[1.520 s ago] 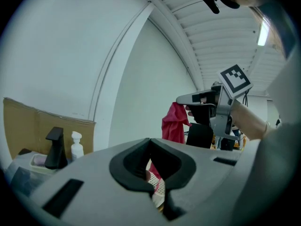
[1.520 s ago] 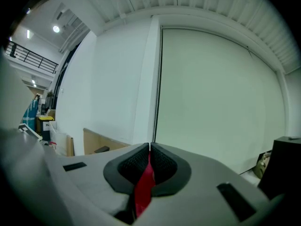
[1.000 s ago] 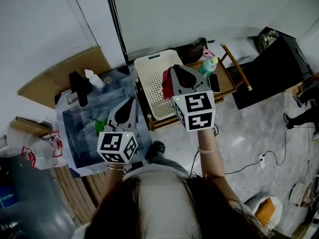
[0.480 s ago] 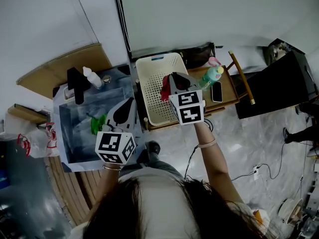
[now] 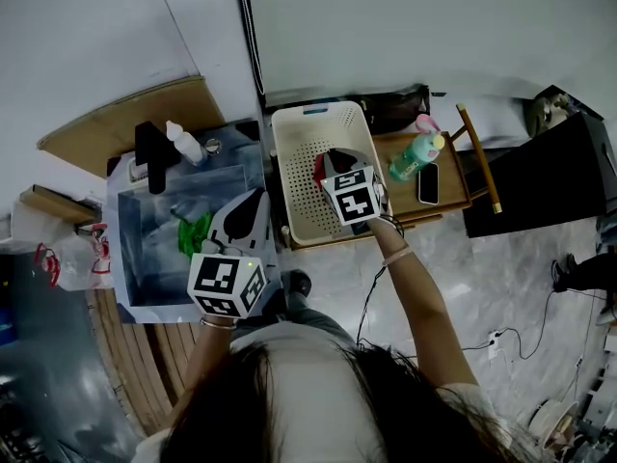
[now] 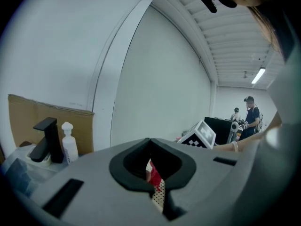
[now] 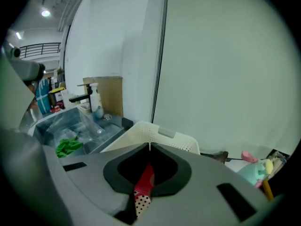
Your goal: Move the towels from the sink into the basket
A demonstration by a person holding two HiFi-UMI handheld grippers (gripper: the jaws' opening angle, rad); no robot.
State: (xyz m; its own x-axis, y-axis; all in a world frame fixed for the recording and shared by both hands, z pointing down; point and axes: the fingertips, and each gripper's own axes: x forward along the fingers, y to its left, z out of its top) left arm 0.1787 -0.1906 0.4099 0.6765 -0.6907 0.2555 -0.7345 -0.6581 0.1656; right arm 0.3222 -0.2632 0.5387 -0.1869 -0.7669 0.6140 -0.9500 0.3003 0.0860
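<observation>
Here, the right tongs (image 7: pixel 149 149) are pinched shut on a red towel (image 7: pixel 145 179). The cloth sits in the narrow slot between the two jaws and hangs down from their tips. In the head view these tongs reach out over the white perforated basket (image 5: pixel 289 133), and the towel shows as a red fold at their left side, inside the basket's rim and over its dotted floor. Whether the cloth touches that floor cannot be told. The basket stands on a low wooden desk (image 5: pixel 451 174), to the right of the steel sink (image 5: pixel 145 280). On the desk beside the basket stand a green bottle (image 5: pixel 416 155) and a dark phone (image 5: pixel 429 183). The left tongs (image 6: pixel 150 140) have their jaws closed tip to tip with nothing gripped between them. The red and dotted patch seen through their opening is the other tongs' towel and the basket farther off. In the head view the left tongs sit over the right part of the sink. A crumpled green towel (image 5: pixel 196 234) lies in the basin just left of their tips, apart from the jaws. The right gripper view shows the same green towel low in the sink, well away from the right tongs. A black faucet (image 5: pixel 149 157) and a white soap bottle (image 5: pixel 183 143) stand at the sink's far edge.
</observation>
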